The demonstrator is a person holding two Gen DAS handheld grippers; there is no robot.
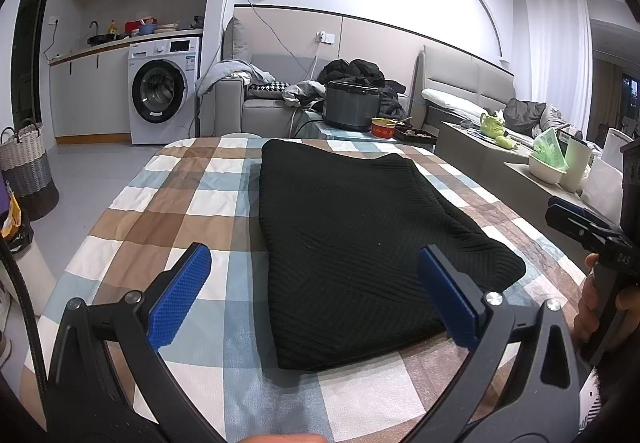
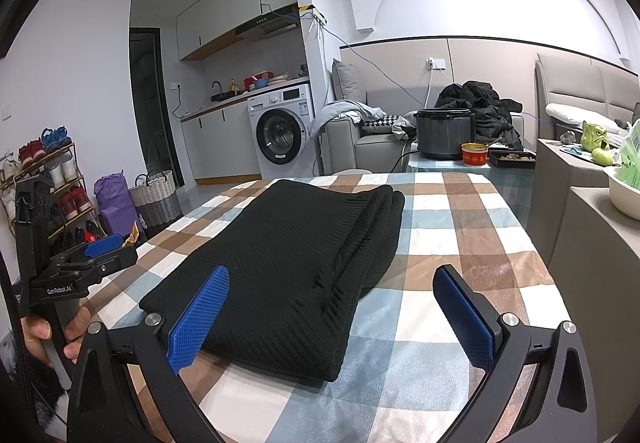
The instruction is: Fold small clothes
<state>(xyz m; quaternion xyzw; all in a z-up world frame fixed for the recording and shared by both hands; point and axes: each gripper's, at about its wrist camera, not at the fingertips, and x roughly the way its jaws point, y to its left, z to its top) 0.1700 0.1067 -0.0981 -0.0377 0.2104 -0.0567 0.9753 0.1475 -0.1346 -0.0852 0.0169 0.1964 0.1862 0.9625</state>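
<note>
A black ribbed knit garment (image 1: 352, 243) lies folded into a thick rectangle on the checked tablecloth (image 1: 160, 211). In the right wrist view the same garment (image 2: 296, 263) shows stacked layers along its right edge. My left gripper (image 1: 316, 275) hovers open over the garment's near left corner, nothing between its blue pads. My right gripper (image 2: 332, 295) is open above the garment's near right corner, also empty. Each gripper appears in the other's view: the right one (image 1: 576, 219) at the far right, the left one (image 2: 104, 247) at the far left, held by a hand (image 2: 44, 335).
Behind the table stand a dark cooker pot (image 1: 352, 103), a red bowl (image 1: 383, 128) and a black tray (image 2: 512, 157). A counter with a white bowl (image 1: 546, 167) runs along the right. A woven basket (image 2: 154, 195), a shoe rack (image 2: 48, 179) and a washing machine (image 2: 280, 131) are on the left.
</note>
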